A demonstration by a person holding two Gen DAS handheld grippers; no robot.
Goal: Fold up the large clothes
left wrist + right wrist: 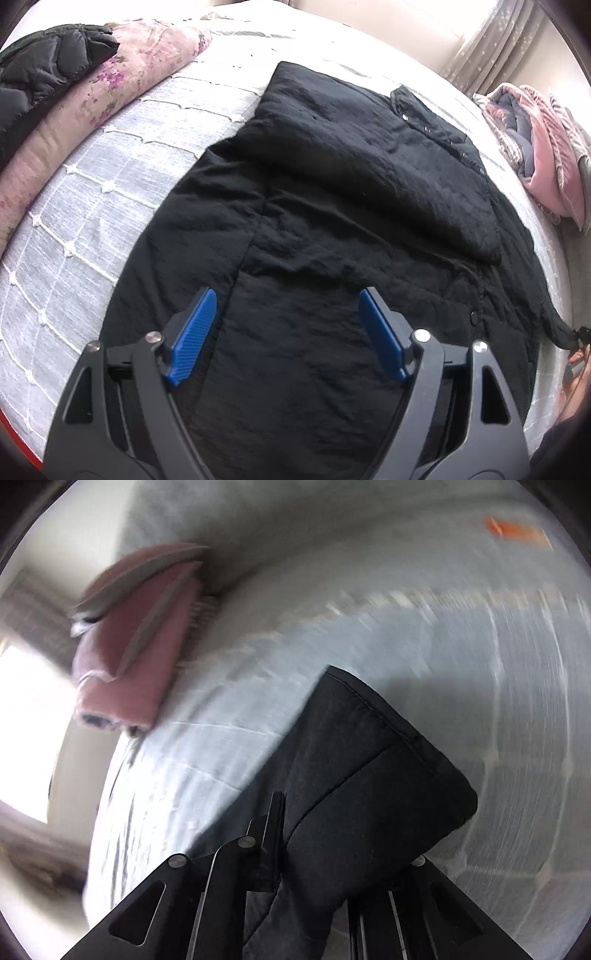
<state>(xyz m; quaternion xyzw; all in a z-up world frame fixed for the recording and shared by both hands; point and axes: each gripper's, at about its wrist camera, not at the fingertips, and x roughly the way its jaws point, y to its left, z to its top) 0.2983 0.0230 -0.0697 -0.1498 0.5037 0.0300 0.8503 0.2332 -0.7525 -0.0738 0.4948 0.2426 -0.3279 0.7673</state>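
Observation:
A large black coat (pixel 332 206) lies spread on the bed, with one side folded over its middle and snap buttons along the right edge. My left gripper (pixel 288 302) is open with blue pads (pixel 195 332), hovering just above the coat's near part and holding nothing. My right gripper (pixel 314 849) is shut on a corner of the black coat (pixel 362 775) and holds it lifted above the bedspread. In the left wrist view that gripper shows at the far right edge (pixel 580 339), pulling the coat's corner taut.
The bed has a pale grey quilted spread (pixel 110 177). A floral pink duvet (pixel 110 92) with a black puffer jacket (pixel 44 74) lies at the left. A pile of pink and grey clothes (pixel 539 147) (pixel 136 638) sits at the right. Curtains hang beyond.

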